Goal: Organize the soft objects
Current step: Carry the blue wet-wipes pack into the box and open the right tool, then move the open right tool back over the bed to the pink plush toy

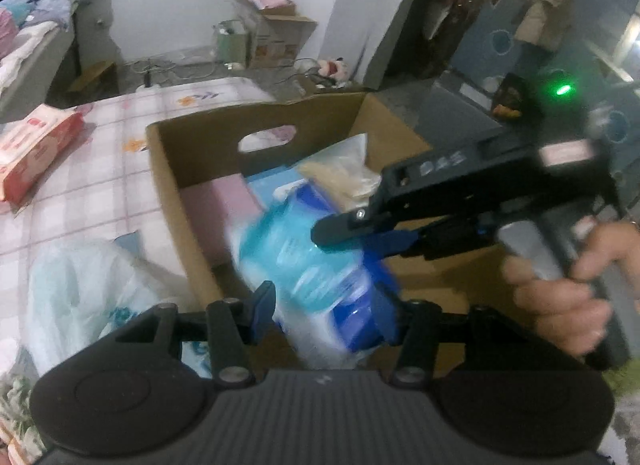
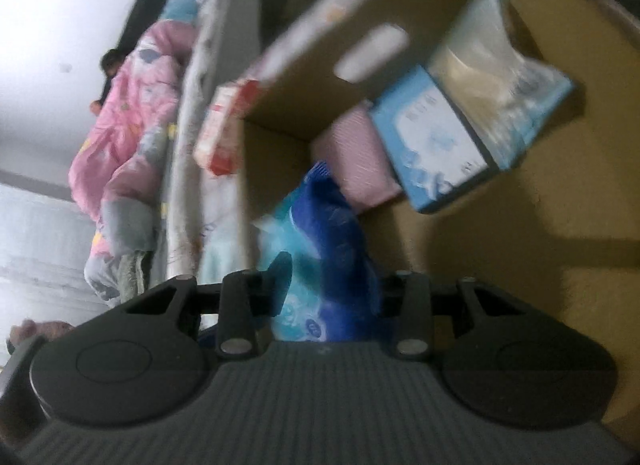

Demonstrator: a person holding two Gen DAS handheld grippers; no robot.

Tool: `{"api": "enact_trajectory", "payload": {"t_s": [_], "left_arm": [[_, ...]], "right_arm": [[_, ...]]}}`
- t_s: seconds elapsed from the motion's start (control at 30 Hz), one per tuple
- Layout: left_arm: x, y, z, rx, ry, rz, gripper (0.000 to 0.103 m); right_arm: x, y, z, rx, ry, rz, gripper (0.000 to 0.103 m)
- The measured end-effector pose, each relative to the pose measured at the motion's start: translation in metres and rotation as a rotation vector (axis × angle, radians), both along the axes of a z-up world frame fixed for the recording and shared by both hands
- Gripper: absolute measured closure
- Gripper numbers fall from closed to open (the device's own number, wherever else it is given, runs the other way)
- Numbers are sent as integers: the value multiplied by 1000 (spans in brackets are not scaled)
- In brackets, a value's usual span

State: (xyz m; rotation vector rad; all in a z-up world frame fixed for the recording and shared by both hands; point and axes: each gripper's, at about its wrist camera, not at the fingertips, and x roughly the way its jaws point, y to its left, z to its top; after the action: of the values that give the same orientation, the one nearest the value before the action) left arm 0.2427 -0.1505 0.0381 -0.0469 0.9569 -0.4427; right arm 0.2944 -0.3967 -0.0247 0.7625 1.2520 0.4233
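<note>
A soft blue and teal plastic-wrapped pack (image 1: 292, 253) hangs over the near part of an open cardboard box (image 1: 168, 169). Both grippers have hold of it. My left gripper (image 1: 326, 305) is shut on its lower end, one finger pressing each side. From the right, in a person's hand (image 1: 560, 293), comes my right gripper (image 1: 332, 239), its fingers clamped on the pack's upper right edge. In the right wrist view the same pack (image 2: 324, 249) fills the gap of the right gripper (image 2: 330, 285) and hides its right finger. The picture is blurred.
The box (image 2: 500, 225) holds a pink pack (image 2: 356, 153), a light blue carton (image 2: 436, 145) and a clear bag of beige stuff (image 1: 344, 169). It stands on a checked bedcover (image 1: 100, 193) with a red tissue pack (image 1: 36, 149) and a white plastic bag (image 1: 88, 289) to its left.
</note>
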Motion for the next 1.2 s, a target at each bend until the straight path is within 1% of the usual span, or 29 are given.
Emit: {"api": "enact_trajectory", "payload": {"t_s": [0.03,0.1,0.17,0.3,0.4,0.53,0.6,0.73,0.8,0.87,0.93,1.0,1.1,1.2], "left_arm": [[-2,2,0,2,-4,4,49],[-7,9,2,9,-21,17,48],[-14,20,8,25,-48,47,48],[-20,41,19,-2,-78,73,47],[-25,56,26,-20,-87,103,46],[-34,77,25,-49,-87,140,46],[-39,86,25,-54,-90,156,46],[-56,107,23,-56,-93,197,46],[-66,119,23,-66,-106,217,42],[-78,133,25,-69,-130,241,38],[-91,147,28,-61,-156,274,34],[-105,164,31,-58,-182,318,26],[-127,193,38,-57,-221,384,19],[-150,219,41,-33,-259,455,15]], "right_arm": [[3,0,-12,-10,23,-2,66],[11,4,-29,-96,37,-2,66],[14,3,-40,-78,67,-15,66],[8,7,-42,-89,51,-2,66],[3,9,-46,-101,70,-17,65],[-1,18,-57,-56,127,-52,66],[-1,26,-59,-46,125,-43,66],[3,40,-54,-74,109,-40,65],[3,41,-51,-82,108,-42,64],[4,42,-43,-111,80,-40,64],[1,42,-29,-153,22,-50,60],[-2,39,-11,-176,-41,-68,56],[-13,39,18,-175,-133,-90,55],[-28,34,47,-145,-232,-88,53]]}}
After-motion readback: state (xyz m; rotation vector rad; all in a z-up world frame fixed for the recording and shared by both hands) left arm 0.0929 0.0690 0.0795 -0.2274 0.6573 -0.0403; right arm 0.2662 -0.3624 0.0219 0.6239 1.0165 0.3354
